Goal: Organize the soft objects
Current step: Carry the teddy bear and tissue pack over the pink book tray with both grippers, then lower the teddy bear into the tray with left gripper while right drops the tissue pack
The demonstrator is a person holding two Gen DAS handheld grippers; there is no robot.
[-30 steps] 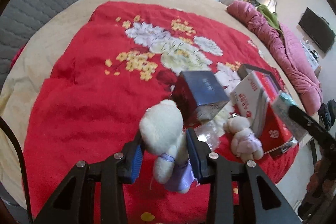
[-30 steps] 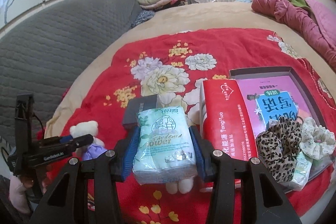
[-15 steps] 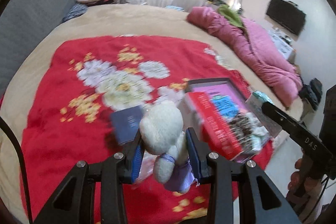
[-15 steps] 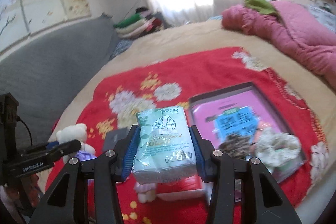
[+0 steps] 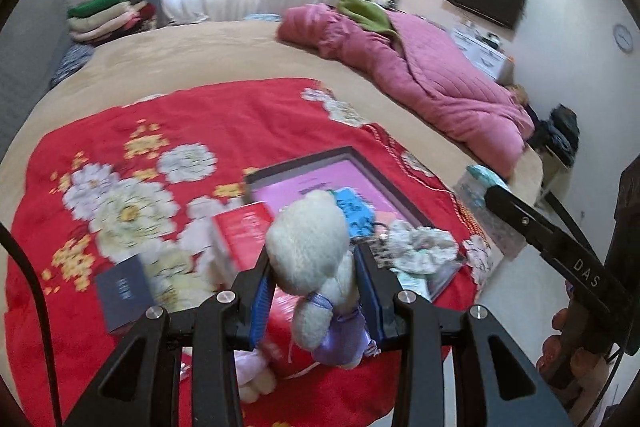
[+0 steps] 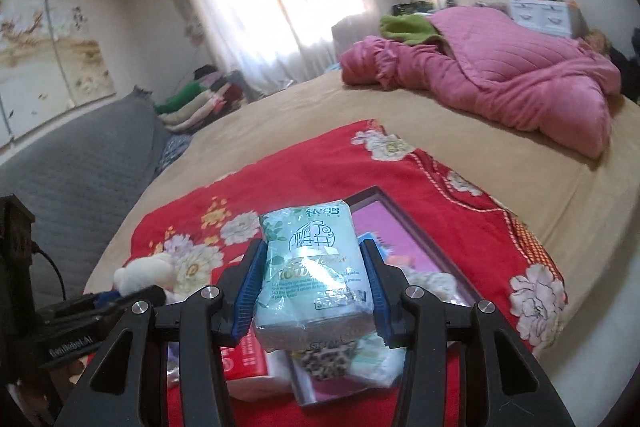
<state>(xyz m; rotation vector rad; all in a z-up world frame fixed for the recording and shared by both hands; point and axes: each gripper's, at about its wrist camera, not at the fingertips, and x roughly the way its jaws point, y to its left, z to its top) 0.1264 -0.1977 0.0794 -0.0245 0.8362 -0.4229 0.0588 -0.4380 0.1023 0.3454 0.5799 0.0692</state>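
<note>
The plush bear (image 5: 316,259), light and squashy, sits low centre of the left view, pinched at its body by the left tongs (image 5: 316,301). The right tongs (image 6: 312,291) clamp a crinkly, slippery tissue pack (image 6: 312,267) above the tray (image 6: 404,215).

"DAS" is printed in pale letters on the black arm of the right gripper (image 5: 476,203). The left gripper (image 6: 132,291) carries "GenRobot.AI". The tissue pack (image 6: 314,277) shows green Chinese characters and partly legible script.
</note>
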